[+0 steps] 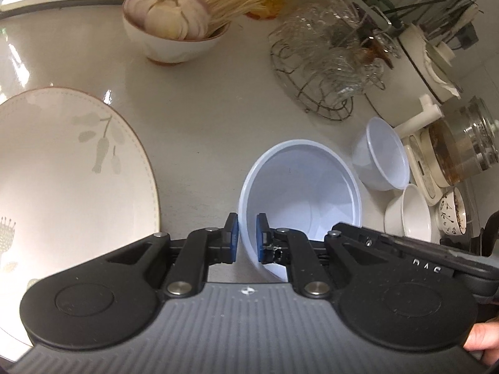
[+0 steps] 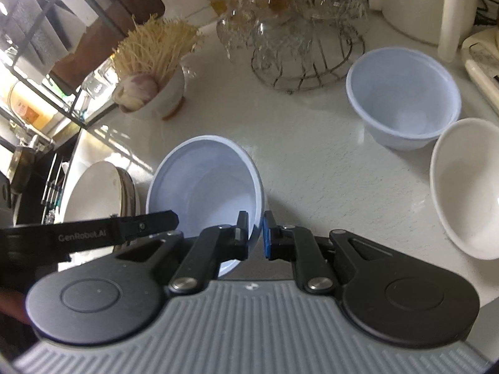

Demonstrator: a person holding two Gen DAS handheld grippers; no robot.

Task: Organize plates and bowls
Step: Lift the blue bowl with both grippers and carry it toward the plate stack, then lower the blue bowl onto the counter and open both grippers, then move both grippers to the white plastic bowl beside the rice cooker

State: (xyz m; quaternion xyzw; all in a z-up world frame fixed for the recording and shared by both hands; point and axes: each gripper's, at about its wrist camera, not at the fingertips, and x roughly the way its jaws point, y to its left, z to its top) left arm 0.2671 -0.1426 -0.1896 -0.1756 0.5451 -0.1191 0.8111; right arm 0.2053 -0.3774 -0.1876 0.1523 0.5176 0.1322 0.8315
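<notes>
Here I have both tongs clamped on one blue bowl [image 1: 299, 193]: my left tongs [image 1: 248, 238] pinch its rim on one side, my right tongs [image 2: 255, 233] pinch the rim opposite, each nearly closed with only the thin wall between the pads. The bowl tilts above the bench [image 1: 193, 118], just beside a big plate [image 1: 71, 168]. A second blue bowl [image 2: 402, 99] and a white bowl [image 2: 467, 187] sit touching, well apart to the right.

"GenRobot.AI" is read on the left gripper [image 2: 93, 233] at nine o'clock; "DAS" is seen on the right gripper [image 1: 427, 269] at four o'clock.
</notes>
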